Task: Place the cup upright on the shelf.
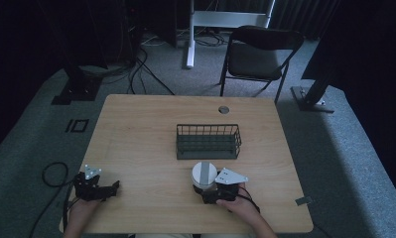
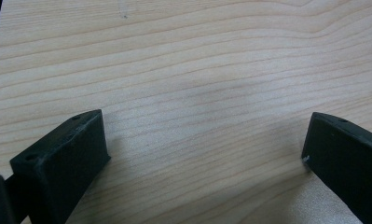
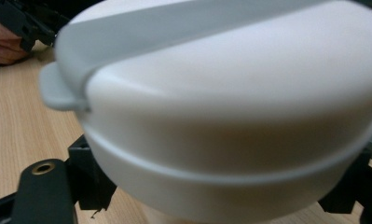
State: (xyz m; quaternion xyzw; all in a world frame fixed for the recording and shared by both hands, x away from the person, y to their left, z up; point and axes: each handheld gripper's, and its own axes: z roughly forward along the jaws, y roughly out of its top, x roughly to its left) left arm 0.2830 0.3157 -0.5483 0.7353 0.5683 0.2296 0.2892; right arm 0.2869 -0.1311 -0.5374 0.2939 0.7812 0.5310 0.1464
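Note:
A white round container [image 1: 204,173] with a grey band across its lid stands near the table's front edge, just in front of a dark wire basket [image 1: 208,141]. My right gripper [image 1: 206,188] is shut on the container's lower body. In the right gripper view the container [image 3: 230,93] sits close up between the two black jaws of the right gripper [image 3: 221,196]. My left gripper [image 1: 117,186] rests at the front left of the table, well apart from the container. Its jaws stand wide open over bare wood in the left gripper view [image 2: 207,140], holding nothing.
The wooden table [image 1: 136,129] has a round cable hole [image 1: 224,109] near its far edge. A black folding chair [image 1: 260,54] stands beyond the table. Cables lie on the grey carpet at the left [image 1: 54,173]. The basket holds nothing that I can see.

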